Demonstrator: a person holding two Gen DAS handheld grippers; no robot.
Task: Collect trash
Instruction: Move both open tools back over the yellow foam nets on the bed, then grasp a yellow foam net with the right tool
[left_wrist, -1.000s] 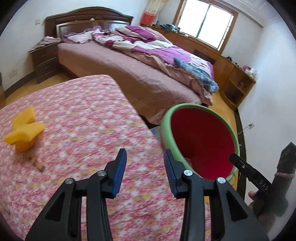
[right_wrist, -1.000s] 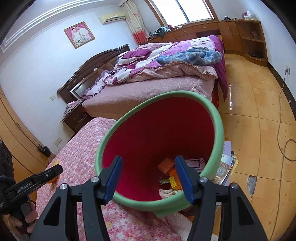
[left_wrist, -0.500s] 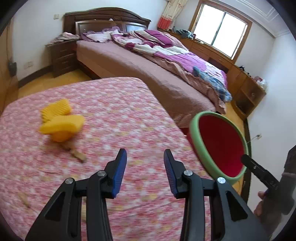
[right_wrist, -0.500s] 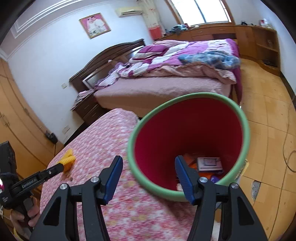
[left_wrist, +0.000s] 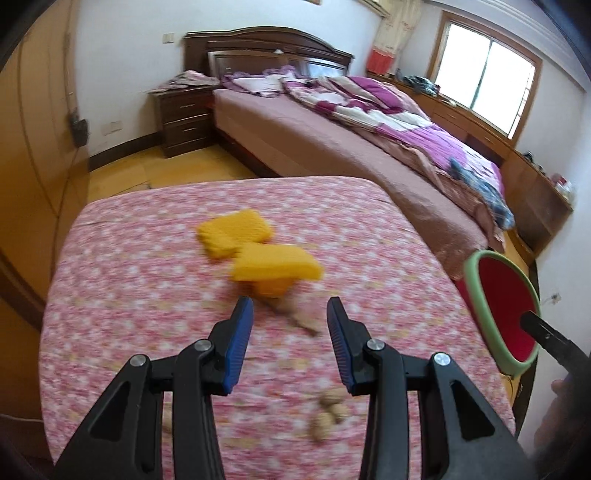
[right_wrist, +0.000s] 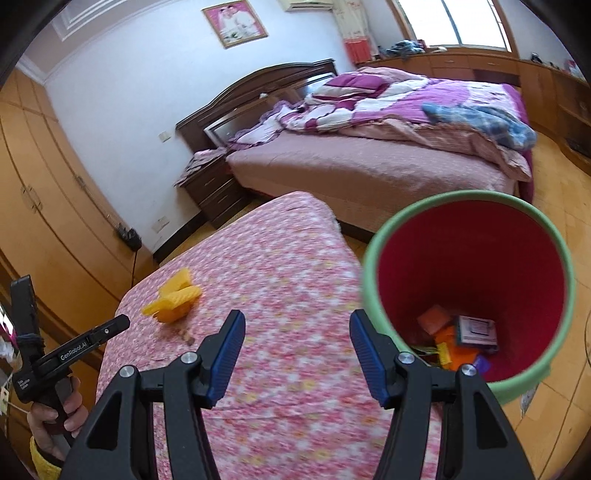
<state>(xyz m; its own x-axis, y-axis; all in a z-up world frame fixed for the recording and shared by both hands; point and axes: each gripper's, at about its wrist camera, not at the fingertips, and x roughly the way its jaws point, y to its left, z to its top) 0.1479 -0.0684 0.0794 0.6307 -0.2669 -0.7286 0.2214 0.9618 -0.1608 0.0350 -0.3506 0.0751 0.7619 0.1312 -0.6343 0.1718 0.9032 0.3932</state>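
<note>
Left gripper (left_wrist: 290, 325): I see its jaws apart, nothing between them.
Right gripper (right_wrist: 297, 338): jaws apart, empty.
Yellow trash (left_wrist: 258, 247): mid-table, toward the far edge.
Nut shells (left_wrist: 328, 413): near edge of table (left_wrist: 129, 266).
Bin (right_wrist: 373, 295): off the table's right edge.

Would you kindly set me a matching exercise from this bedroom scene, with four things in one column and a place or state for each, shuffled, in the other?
Things:
1. yellow pieces
2. bin
3. peanut shells
4. left gripper

Places or states:
A. open, nothing between the jaws
B. mid-table on the flowered cloth
C. beside the table, trash inside
D. near the table's front edge, under the gripper's right finger

Pairs: 1-B, 2-C, 3-D, 4-A
</note>
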